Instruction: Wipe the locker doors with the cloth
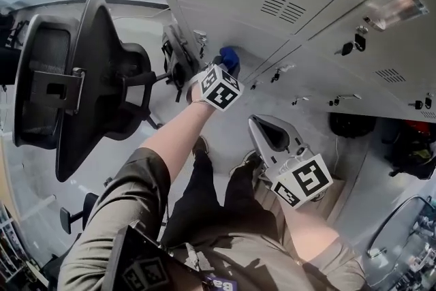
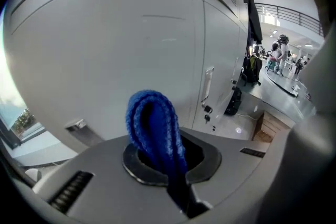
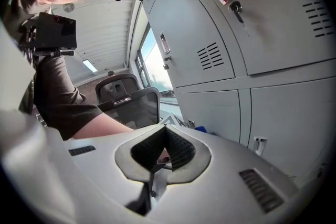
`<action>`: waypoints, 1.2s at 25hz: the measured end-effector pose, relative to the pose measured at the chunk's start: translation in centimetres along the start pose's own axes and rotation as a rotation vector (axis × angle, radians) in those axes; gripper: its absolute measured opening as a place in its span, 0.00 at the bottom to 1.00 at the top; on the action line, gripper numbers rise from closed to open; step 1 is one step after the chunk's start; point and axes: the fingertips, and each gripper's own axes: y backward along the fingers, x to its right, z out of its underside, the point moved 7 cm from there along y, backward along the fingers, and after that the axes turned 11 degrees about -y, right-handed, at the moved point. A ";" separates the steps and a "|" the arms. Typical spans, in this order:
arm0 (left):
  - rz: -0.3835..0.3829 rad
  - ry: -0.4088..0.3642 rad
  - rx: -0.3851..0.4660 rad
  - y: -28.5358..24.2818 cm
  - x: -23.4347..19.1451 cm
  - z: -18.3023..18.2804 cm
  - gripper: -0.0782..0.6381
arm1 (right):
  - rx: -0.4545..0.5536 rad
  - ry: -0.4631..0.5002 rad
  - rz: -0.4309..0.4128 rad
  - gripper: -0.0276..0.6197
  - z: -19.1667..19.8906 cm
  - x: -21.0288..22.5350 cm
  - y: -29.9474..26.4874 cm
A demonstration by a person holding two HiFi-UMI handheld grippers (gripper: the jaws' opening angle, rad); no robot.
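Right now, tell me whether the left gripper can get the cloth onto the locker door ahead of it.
Probably yes. The left gripper is shut on the blue cloth, which sticks out past its jaws toward the locker door, and nothing shows between them.

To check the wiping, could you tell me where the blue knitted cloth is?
The blue knitted cloth is clamped in the left gripper, at the head view's upper centre, beside a grey metal locker door.
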 end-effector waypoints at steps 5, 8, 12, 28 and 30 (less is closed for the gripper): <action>-0.070 0.077 -0.081 1.2 -4.5 5.5 0.15 | -0.031 -0.016 -0.013 0.05 0.7 -0.5 -1.3; -0.093 0.126 -0.119 0.9 -6.6 7.5 0.15 | -0.052 -0.017 -0.012 0.05 1.0 -0.6 -1.5; -0.100 0.148 -0.129 -0.6 -7.8 7.7 0.15 | -0.070 -0.020 0.006 0.05 1.3 0.2 -1.2; -0.034 0.118 -0.115 -6.0 -2.9 2.9 0.15 | -0.077 -0.060 0.065 0.05 2.4 4.4 2.6; -0.012 0.098 -0.099 -6.5 -1.6 1.6 0.15 | -0.071 -0.062 0.068 0.05 2.4 4.7 2.9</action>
